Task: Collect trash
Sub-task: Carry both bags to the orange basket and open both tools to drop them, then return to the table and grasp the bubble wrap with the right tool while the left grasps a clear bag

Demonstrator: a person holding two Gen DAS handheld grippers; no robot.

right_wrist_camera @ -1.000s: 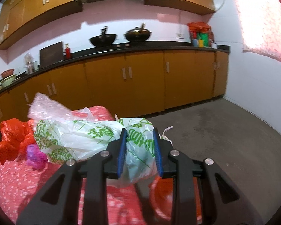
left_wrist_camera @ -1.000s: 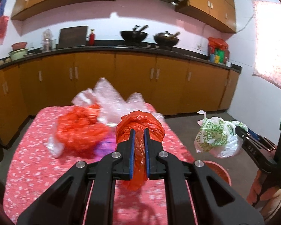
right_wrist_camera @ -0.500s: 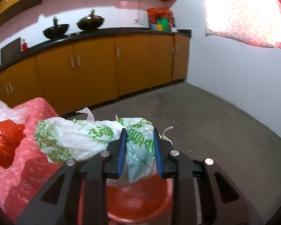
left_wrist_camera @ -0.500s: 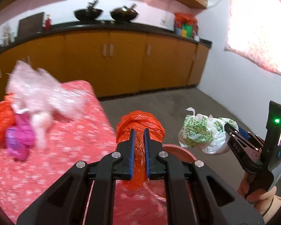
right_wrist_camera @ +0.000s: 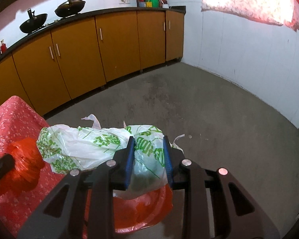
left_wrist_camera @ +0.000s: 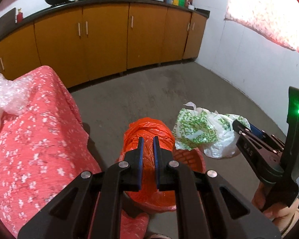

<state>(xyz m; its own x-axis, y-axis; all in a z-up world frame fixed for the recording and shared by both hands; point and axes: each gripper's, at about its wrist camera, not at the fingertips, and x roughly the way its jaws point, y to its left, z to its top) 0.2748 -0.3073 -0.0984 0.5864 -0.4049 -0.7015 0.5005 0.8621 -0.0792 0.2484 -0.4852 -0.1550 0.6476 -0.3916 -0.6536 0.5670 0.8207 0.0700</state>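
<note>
My left gripper [left_wrist_camera: 148, 139] is shut on a crumpled orange plastic bag [left_wrist_camera: 148, 129] and holds it over an orange-lined bin [left_wrist_camera: 189, 157] on the floor beside the table. My right gripper [right_wrist_camera: 149, 141] is shut on a white bag with green print [right_wrist_camera: 79, 147], held above the same bin [right_wrist_camera: 149, 205]. In the left wrist view the white bag [left_wrist_camera: 201, 131] and the right gripper [left_wrist_camera: 247, 131] are to the right of the bin. In the right wrist view the orange bag [right_wrist_camera: 26, 159] sits at the left.
A table with a red flowered cloth [left_wrist_camera: 29, 143] stands at the left, with bubble wrap [left_wrist_camera: 6, 95] on it. Orange kitchen cabinets [left_wrist_camera: 109, 39] line the far wall. A white wall [left_wrist_camera: 249, 63] is on the right. Grey concrete floor [right_wrist_camera: 219, 109] lies beyond the bin.
Both grippers have swung right, away from the table top, and down toward the bin, each still holding its bag. The trash pile on the table has left view.
</note>
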